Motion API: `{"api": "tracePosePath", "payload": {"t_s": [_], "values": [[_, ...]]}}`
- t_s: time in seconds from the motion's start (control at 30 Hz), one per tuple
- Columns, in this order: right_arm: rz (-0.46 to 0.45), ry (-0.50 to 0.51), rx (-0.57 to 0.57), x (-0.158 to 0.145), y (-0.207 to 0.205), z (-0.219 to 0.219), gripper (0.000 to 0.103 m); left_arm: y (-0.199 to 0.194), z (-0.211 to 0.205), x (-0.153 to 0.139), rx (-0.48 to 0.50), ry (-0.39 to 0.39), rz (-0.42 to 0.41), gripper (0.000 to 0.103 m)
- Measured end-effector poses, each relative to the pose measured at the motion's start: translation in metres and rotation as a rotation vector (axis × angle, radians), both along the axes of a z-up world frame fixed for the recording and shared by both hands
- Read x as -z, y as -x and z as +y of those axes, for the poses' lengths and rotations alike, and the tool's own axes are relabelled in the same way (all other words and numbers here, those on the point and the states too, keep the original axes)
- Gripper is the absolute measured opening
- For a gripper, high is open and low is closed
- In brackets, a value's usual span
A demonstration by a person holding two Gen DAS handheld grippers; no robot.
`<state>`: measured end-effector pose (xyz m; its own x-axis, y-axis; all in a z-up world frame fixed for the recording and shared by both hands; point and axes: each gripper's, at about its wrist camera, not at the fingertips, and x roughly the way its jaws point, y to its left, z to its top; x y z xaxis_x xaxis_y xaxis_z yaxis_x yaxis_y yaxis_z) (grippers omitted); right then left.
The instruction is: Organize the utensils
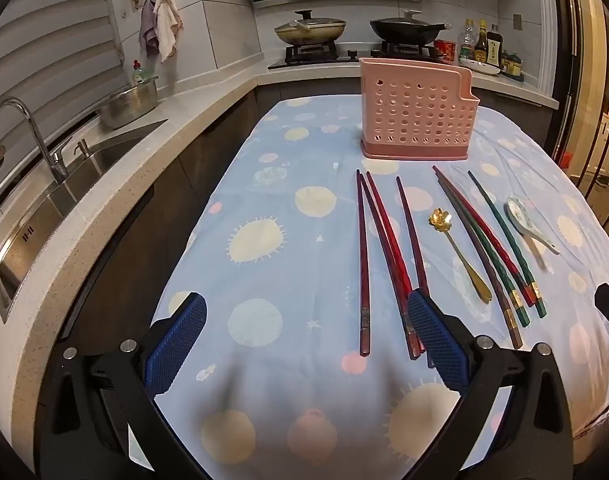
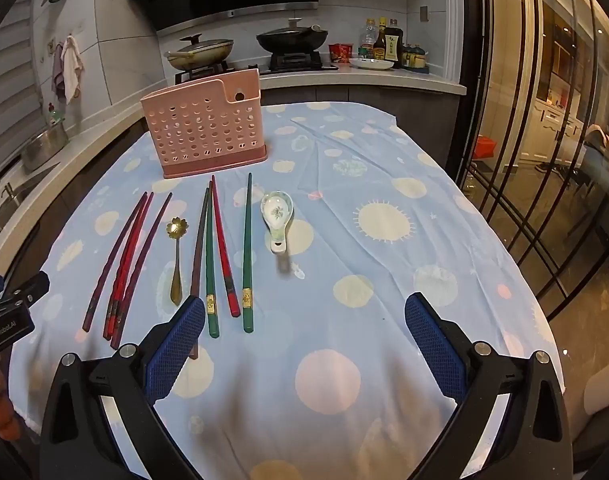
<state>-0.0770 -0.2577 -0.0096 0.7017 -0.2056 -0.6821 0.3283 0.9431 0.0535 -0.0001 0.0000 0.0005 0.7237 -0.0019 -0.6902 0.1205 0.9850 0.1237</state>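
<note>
Left wrist view shows the left tongs (image 1: 306, 322) released above the table (image 1: 272, 184), near 4 red chopsticks (image 1: 363, 264). Right tongs (image 2: 304, 322) are also released, with the pink holder (image 2: 208, 128) standing behind the ceramic spoon (image 2: 278, 212).

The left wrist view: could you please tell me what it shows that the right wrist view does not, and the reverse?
Only the left wrist view shows the faucet and the sink. Only the right wrist view shows the glass doors and the hole in the holder's raised corner. Both show the pink holder, chopsticks, gold spoon, white spoon, tablecloth and stove. Each hand-held gripper is open.
</note>
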Motion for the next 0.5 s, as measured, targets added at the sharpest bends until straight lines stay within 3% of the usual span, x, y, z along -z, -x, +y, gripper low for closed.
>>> {"api": "tracePosePath", "payload": {"t_s": [0.5], "values": [[0.005,0.015,-0.006,-0.005,0.003,0.007,0.096,0.012,-0.009,-0.002,0.033,-0.017,-0.019,0.096]]}}
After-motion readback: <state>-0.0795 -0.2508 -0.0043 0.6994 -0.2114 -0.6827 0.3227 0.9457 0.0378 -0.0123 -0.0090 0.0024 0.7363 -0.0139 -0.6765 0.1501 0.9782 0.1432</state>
